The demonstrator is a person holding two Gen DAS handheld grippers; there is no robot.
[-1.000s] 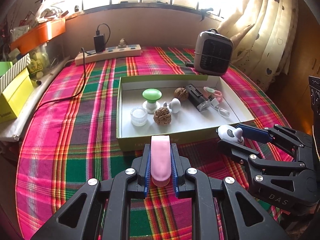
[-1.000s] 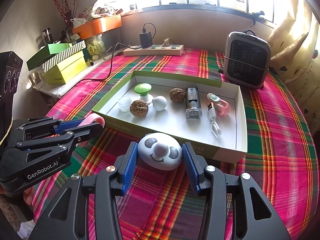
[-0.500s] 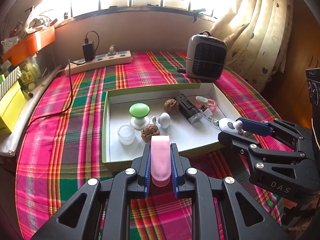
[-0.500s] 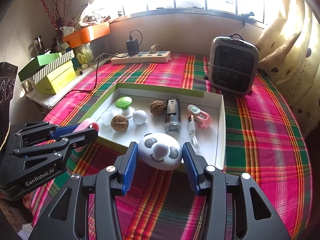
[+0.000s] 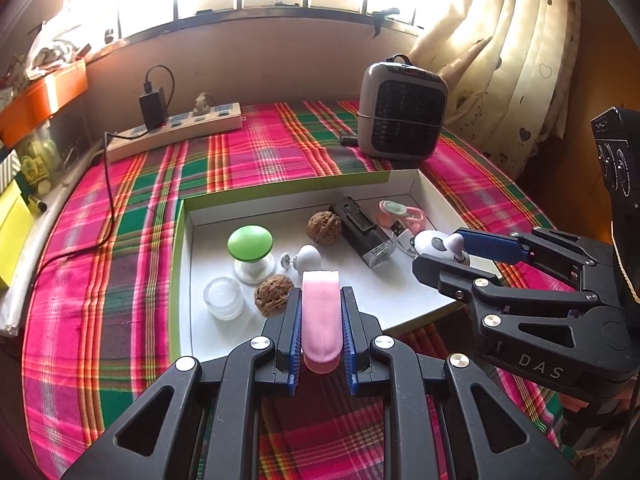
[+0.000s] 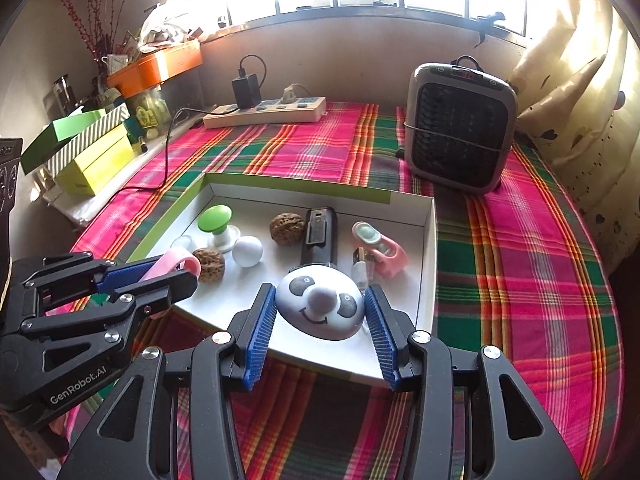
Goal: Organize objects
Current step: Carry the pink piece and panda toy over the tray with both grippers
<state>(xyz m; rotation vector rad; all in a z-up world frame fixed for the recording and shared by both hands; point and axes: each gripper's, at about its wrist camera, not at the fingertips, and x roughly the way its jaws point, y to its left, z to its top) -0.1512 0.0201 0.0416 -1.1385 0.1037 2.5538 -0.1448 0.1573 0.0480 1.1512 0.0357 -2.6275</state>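
I hold two claws over a shallow white box (image 5: pixel 404 178) with green outer walls, set on a plaid cloth (image 5: pixel 120 240). My left claw (image 5: pixel 320 312) is clenched on one pink flat piece (image 5: pixel 320 312), its blue pads pressed to both sides; the piece hangs over the box's near edge, at about six o'clock of the box in the left view. My right claw (image 6: pixel 320 312) grasps one white panda-faced dome (image 6: pixel 320 306) between its two blue pads (image 6: pixel 258 340), over the near right part of the box, at about five o'clock of the box floor in the right view.

Counting what lies inside the box: two walnuts (image 5: pixel 324 227), one near the middle and one at about seven o'clock beside the pink piece; one green-capped knob (image 5: pixel 250 244) on a white base at about nine o'clock; one small white ball-shaped knob (image 5: pixel 308 256) just right of it; one clear little jar (image 5: pixel 223 297) at about eight o'clock; one black oblong gadget (image 5: pixel 360 226) lying past the middle; one pink-and-grey gadget (image 5: pixel 400 214) at about two o'clock, with a small clear plug end near it.

Outside the box, at twelve o'clock, sits one power strip (image 5: pixel 180 130) with one black charger plugged in, and at one o'clock one grey heater (image 5: pixel 402 112) stands upright.
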